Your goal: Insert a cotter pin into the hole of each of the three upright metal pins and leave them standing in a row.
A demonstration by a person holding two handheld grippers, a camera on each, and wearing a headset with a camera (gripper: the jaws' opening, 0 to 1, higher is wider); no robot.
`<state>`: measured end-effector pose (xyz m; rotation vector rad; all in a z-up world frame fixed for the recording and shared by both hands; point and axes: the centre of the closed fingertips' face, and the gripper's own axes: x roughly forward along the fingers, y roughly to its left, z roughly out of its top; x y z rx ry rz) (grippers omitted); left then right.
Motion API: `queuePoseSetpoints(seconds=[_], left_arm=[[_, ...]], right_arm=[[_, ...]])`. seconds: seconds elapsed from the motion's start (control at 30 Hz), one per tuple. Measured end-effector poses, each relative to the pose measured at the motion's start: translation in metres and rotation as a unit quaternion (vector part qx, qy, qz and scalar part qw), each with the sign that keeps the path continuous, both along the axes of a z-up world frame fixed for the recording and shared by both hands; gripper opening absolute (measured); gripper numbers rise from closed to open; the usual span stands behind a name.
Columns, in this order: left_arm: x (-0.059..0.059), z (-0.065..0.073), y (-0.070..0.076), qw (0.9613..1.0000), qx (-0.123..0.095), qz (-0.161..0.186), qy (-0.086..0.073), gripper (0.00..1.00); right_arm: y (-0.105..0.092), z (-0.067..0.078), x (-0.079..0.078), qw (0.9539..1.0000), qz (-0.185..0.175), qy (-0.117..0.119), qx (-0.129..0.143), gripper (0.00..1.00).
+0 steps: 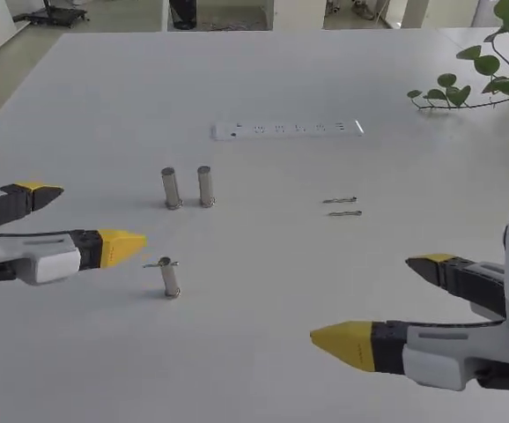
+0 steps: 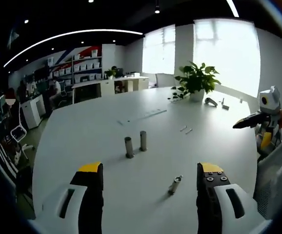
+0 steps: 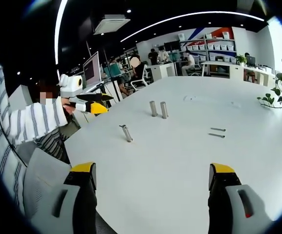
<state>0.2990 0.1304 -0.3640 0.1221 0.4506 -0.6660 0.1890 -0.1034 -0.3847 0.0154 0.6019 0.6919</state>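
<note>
Metal pin (image 1: 170, 278) near left tool (image 1: 103, 215)

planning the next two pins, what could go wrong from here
1. The two bare metal pins stand close side by side. With both grippers' jaws wide open, the left gripper closing on one could tip the other.
2. The loose cotter pins lie thin and flat on the table, so the right gripper may push them along instead of lifting them.
3. The fitted pin looks tilted in both gripper views, so it may not be standing.
</note>
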Motion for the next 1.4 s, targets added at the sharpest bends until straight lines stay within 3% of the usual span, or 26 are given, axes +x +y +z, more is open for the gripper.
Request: queuePoseSetpoints(seconds=[0.13, 0.23, 0.37, 0.47, 0.63, 0.77, 0.9, 1.0, 1.4], left_arm=[[0.016, 0.002, -0.008, 1.0000, -0.007, -0.006, -0.003, 0.74], [0.025, 0.000, -0.015, 0.9996, 0.020, -0.023, 0.000, 0.70], [0.038, 0.000, -0.027, 0.9991, 0.019, -0.038, 0.002, 0.69], [0.048, -0.003, -0.032, 0.9985, 0.027, -0.048, 0.004, 0.68], [0.062, -0.011, -0.029, 0.9976, 0.041, -0.055, 0.012, 0.66], [0.076, -0.015, -0.024, 0.9979, 0.042, -0.049, 0.008, 0.54], [0.091, -0.022, -0.022, 0.9982, 0.039, -0.044, 0.012, 0.48], [0.094, -0.025, -0.026, 0.9984, 0.033, -0.042, 0.017, 0.45], [0.111, -0.060, -0.038, 0.9962, 0.057, -0.054, 0.036, 0.32]], right_arm=[[0.000, -0.001, 0.000, 1.0000, 0.001, 0.005, -0.001, 0.94], [0.001, 0.001, 0.001, 1.0000, -0.001, 0.007, 0.007, 0.94], [0.000, 0.002, 0.005, 0.9999, -0.011, 0.006, 0.009, 0.95], [-0.008, -0.002, 0.010, 0.9996, -0.027, 0.004, -0.008, 0.97], [-0.010, -0.005, 0.011, 0.9993, -0.035, 0.011, -0.005, 0.98], [-0.008, -0.010, 0.010, 0.9993, -0.034, 0.016, -0.008, 0.97], [-0.008, -0.014, 0.011, 0.9990, -0.039, 0.017, -0.008, 0.96], [-0.009, -0.015, 0.012, 0.9989, -0.041, 0.021, -0.009, 0.95], [-0.017, -0.021, 0.018, 0.9981, -0.055, 0.027, -0.008, 0.93]])
